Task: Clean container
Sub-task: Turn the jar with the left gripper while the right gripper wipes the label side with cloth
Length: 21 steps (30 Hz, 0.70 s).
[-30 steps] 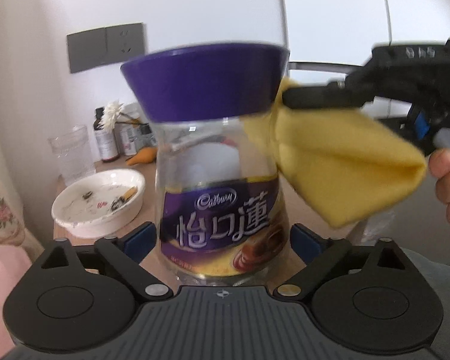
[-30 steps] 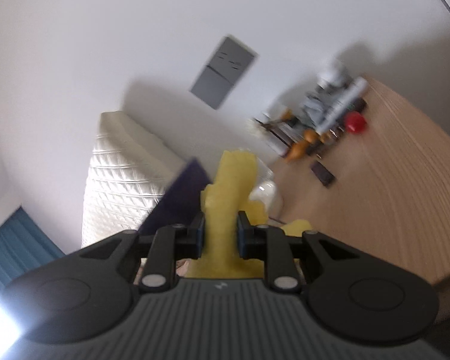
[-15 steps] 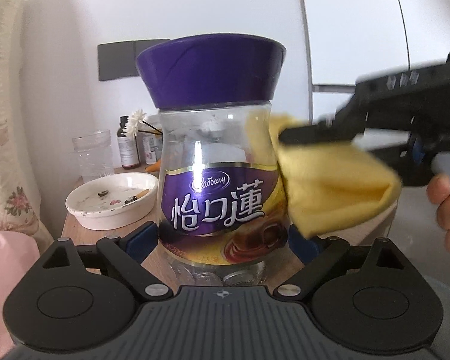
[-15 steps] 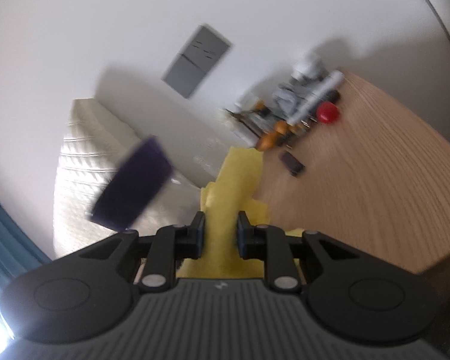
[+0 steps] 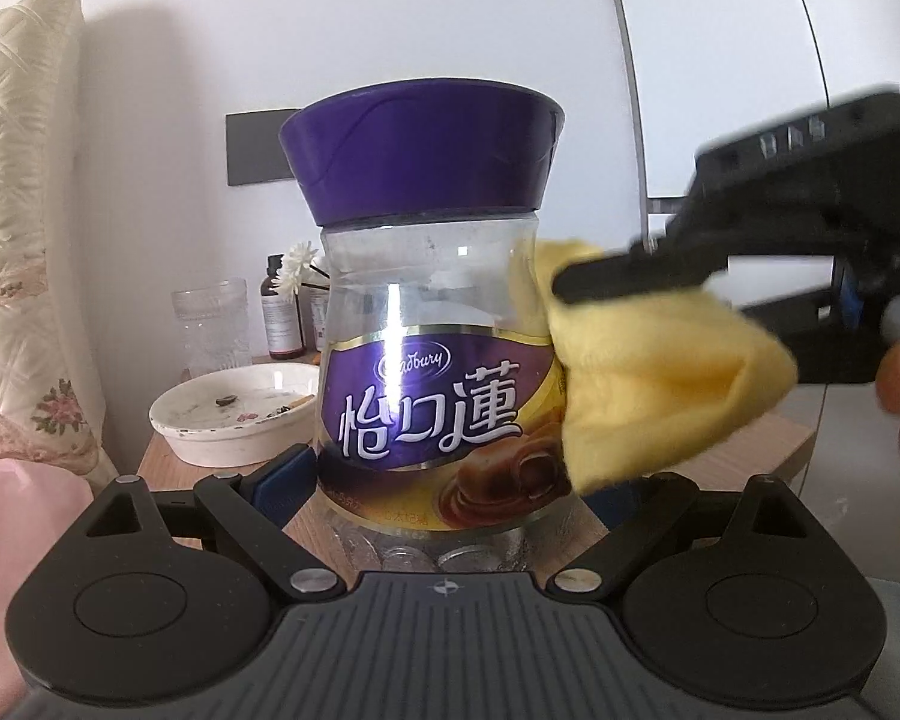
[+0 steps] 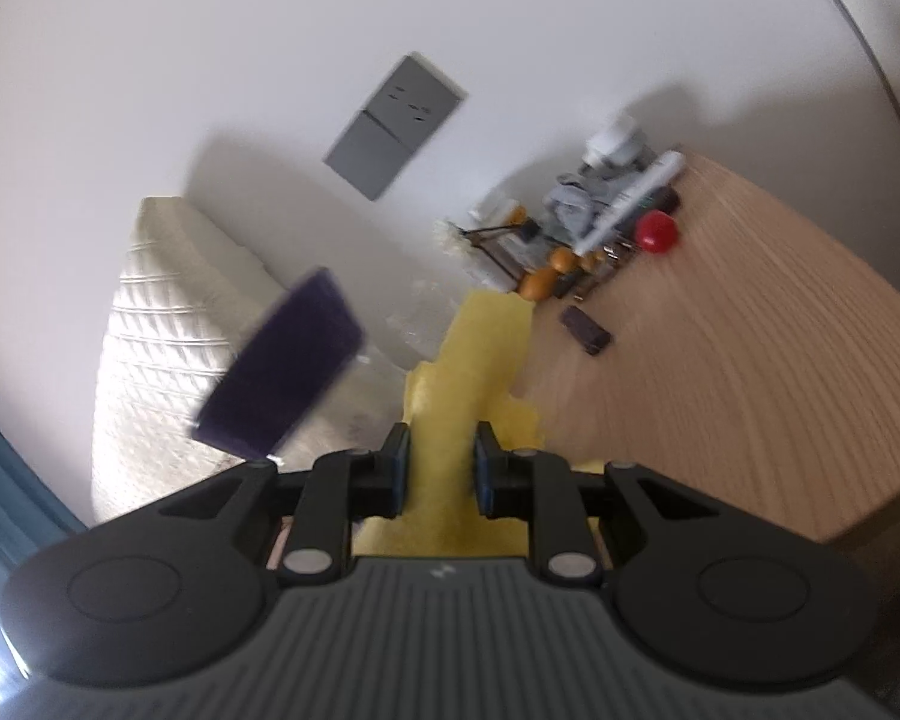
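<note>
A clear plastic Cadbury jar (image 5: 432,372) with a purple lid (image 5: 423,150) and purple label stands upright between my left gripper's fingers, held above the bedside table. My left gripper (image 5: 444,480) is shut on the jar's lower body. My right gripper (image 6: 438,471) is shut on a folded yellow cloth (image 6: 474,360). In the left wrist view the cloth (image 5: 660,384) presses against the jar's right side, with the right gripper (image 5: 570,285) above it. The purple lid (image 6: 279,369) shows blurred in the right wrist view.
A wooden bedside table (image 6: 750,372) carries a white dish (image 5: 234,420) with butts, a glass (image 5: 210,324), small bottles (image 5: 282,318), a red ball (image 6: 657,231) and a dark small object (image 6: 585,330). A quilted headboard (image 5: 12,180) stands left. A grey wall socket (image 6: 396,126) is behind.
The jar has shifted a little lower and right in the left wrist view. The yellow cloth has slid down the jar's right side from near the lid to the label.
</note>
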Each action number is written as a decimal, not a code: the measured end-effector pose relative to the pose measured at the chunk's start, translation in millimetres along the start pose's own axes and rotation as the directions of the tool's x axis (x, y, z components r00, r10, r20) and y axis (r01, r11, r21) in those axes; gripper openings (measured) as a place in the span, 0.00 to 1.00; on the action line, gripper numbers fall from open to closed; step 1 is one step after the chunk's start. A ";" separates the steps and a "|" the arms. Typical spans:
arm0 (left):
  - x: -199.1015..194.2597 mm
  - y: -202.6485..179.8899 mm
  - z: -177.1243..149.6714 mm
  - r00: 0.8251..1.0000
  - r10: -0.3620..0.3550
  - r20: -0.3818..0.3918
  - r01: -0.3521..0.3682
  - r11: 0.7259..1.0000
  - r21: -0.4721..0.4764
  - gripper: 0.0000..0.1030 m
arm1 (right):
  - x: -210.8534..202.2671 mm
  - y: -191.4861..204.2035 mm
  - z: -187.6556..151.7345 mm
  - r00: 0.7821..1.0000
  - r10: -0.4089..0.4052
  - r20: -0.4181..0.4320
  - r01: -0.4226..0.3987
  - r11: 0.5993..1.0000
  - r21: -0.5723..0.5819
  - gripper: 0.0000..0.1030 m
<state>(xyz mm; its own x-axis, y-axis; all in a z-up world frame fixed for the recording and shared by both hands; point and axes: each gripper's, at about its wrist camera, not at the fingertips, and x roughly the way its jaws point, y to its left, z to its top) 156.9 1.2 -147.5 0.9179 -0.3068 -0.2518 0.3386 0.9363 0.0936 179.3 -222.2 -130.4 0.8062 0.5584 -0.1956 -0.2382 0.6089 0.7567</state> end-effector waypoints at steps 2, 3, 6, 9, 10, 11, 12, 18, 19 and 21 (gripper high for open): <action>-0.3 -2.0 -0.3 1.000 0.011 0.005 -0.011 1.000 -0.002 0.92 | 0.1 2.9 1.9 1.000 0.004 0.001 -0.004 1.000 0.008 0.22; -0.4 -2.8 -0.5 1.000 0.015 0.007 -0.015 1.000 -0.002 0.92 | 0.2 3.4 2.6 1.000 0.004 0.002 -0.004 1.000 0.010 0.22; 0.1 -4.4 -0.9 1.000 0.023 0.011 -0.023 1.000 -0.003 0.92 | 1.8 -4.5 -1.2 1.000 -0.026 -0.001 0.026 1.000 0.003 0.22; 0.4 -6.5 -0.6 1.000 0.030 0.009 -0.030 1.000 0.010 0.92 | 2.7 -15.7 -5.0 0.999 -0.048 -0.007 0.048 0.998 0.032 0.21; -0.1 -7.4 -0.2 0.999 0.032 0.007 -0.032 0.999 0.009 0.92 | 2.6 -15.7 -4.7 0.998 -0.054 -0.010 0.055 0.998 0.030 0.21; -1.1 -8.0 -0.5 0.999 0.033 0.007 -0.033 0.999 0.008 0.92 | 2.1 -13.6 -3.8 0.998 -0.060 -0.013 0.060 0.998 0.022 0.22; -1.5 -8.5 -0.6 0.999 0.033 0.009 -0.033 0.999 0.008 0.92 | 1.3 -10.2 -2.1 0.998 -0.060 -0.015 0.060 0.998 0.015 0.22; -2.6 -12.9 2.3 0.999 0.043 -0.003 -0.043 0.999 0.009 0.92 | -3.1 16.3 9.9 1.000 0.005 -0.002 -0.006 0.999 -0.050 0.22; -3.1 -14.1 4.0 0.999 0.045 -0.010 -0.045 0.999 0.013 0.92 | -2.3 17.2 9.8 1.000 0.002 -0.003 -0.003 0.998 -0.061 0.22; -6.3 -18.2 6.2 0.999 0.053 -0.010 -0.053 0.998 0.037 0.91 | -0.1 8.5 7.7 1.000 -0.023 -0.010 0.023 0.999 -0.040 0.22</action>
<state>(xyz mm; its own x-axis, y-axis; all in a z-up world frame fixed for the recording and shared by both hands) 146.2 -15.0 -141.7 0.9324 -0.2551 -0.2560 0.2974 0.9440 0.1425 181.4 -221.4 -119.1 0.8062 0.5497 -0.2188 -0.2417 0.6436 0.7262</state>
